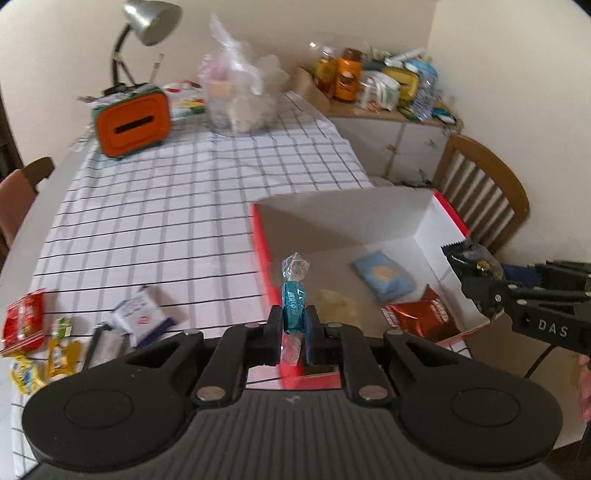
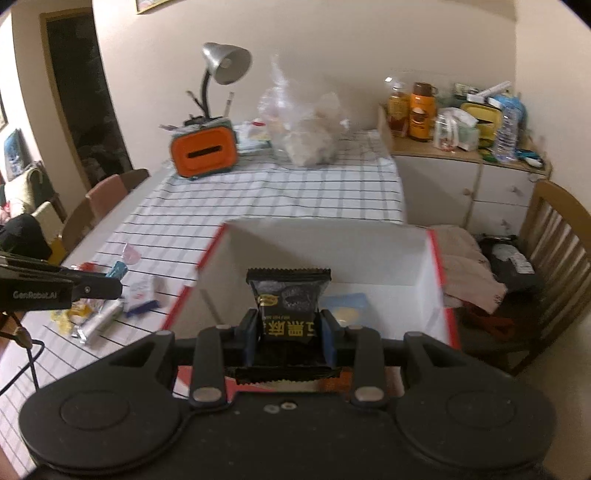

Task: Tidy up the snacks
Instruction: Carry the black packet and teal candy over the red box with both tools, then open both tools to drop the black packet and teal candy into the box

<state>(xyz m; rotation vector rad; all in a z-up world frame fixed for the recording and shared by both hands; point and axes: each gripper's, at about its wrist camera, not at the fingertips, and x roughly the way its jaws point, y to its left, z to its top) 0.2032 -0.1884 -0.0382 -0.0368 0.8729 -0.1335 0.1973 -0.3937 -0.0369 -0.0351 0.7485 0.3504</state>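
Observation:
My left gripper [image 1: 293,325] is shut on a teal wrapped candy [image 1: 293,299] with clear twisted ends, held above the left wall of a red and white cardboard box [image 1: 439,218]. Inside the box lie a light blue packet [image 1: 384,275], a red foil packet [image 1: 421,314] and a pale yellow one [image 1: 338,308]. My right gripper [image 2: 289,334] is shut on a black snack packet [image 2: 290,301] with yellow print, over the box [image 2: 436,258]. That gripper with its packet also shows at the right edge of the left wrist view, right gripper [image 1: 480,284].
Loose snacks [image 1: 40,339] lie on the checked tablecloth [image 1: 166,206] left of the box. At the far end stand an orange tissue box [image 1: 131,120], a desk lamp [image 1: 147,22] and a clear plastic bag [image 1: 240,96]. A wooden chair [image 1: 484,199] and a cluttered cabinet [image 1: 388,114] are on the right.

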